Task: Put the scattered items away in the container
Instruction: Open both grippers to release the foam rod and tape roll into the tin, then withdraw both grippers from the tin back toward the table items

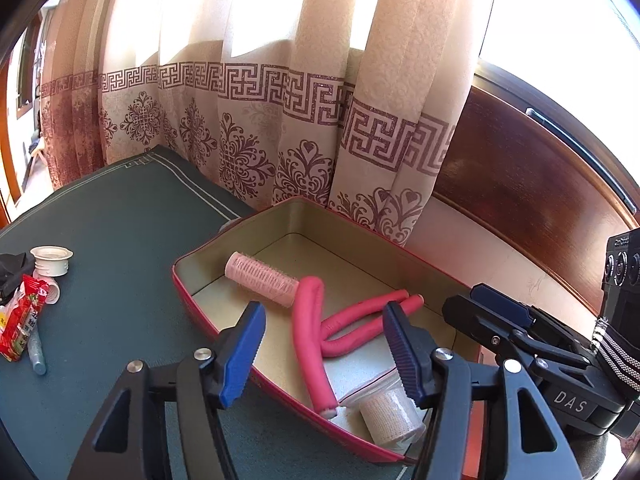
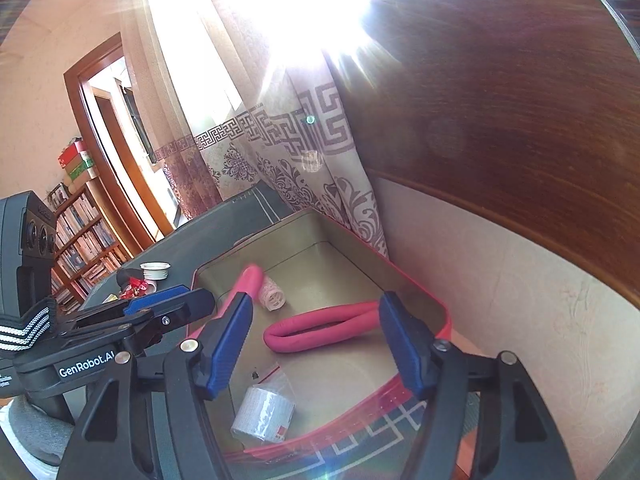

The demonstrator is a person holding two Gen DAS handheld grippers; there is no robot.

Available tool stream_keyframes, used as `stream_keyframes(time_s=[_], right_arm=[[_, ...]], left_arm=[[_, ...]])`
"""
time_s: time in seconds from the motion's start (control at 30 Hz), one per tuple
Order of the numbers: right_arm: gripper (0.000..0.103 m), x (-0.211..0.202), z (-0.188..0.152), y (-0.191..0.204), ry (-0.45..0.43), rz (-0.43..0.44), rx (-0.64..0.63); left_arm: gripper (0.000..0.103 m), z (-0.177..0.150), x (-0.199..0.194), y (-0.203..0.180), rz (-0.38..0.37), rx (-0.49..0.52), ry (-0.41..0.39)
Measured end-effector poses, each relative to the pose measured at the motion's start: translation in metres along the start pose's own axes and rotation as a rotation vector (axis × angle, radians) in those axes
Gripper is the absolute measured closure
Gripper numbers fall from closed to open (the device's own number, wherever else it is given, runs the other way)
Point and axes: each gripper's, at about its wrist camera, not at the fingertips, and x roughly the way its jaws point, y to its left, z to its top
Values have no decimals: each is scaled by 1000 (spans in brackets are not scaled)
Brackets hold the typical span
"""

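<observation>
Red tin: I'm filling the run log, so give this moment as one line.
red tin: holds pink roller, foam rods, gauze roll | left gripper: open | right gripper: open

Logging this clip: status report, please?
Left gripper open, empty, over red tin. Right gripper open, empty. Pink foam rollers and bandage roll inside. White caps, red packet still on table. Nothing blocking.
</observation>
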Motion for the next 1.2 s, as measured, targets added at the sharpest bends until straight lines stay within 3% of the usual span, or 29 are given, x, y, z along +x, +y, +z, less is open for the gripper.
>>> stream_keyframes(time_s=[0.33, 0.53, 0.8, 1.0, 1.2], right_arm=[[31, 1, -3, 13, 10, 13, -16], [31, 4, -4, 32, 15, 50, -47], [29, 16, -6, 74, 28, 128, -113], [29, 32, -10, 123, 53, 207, -201], [29, 62, -20, 174, 157, 304, -268]], left_arm=[[40, -8, -14, 20, 20, -50, -13], [40, -19, -32, 41, 73, -86, -34], [40, -35, -73, 91, 177, -154, -74], [40, -55, -105, 145, 306, -231, -89], [40, -75, -141, 204, 421, -346, -127]])
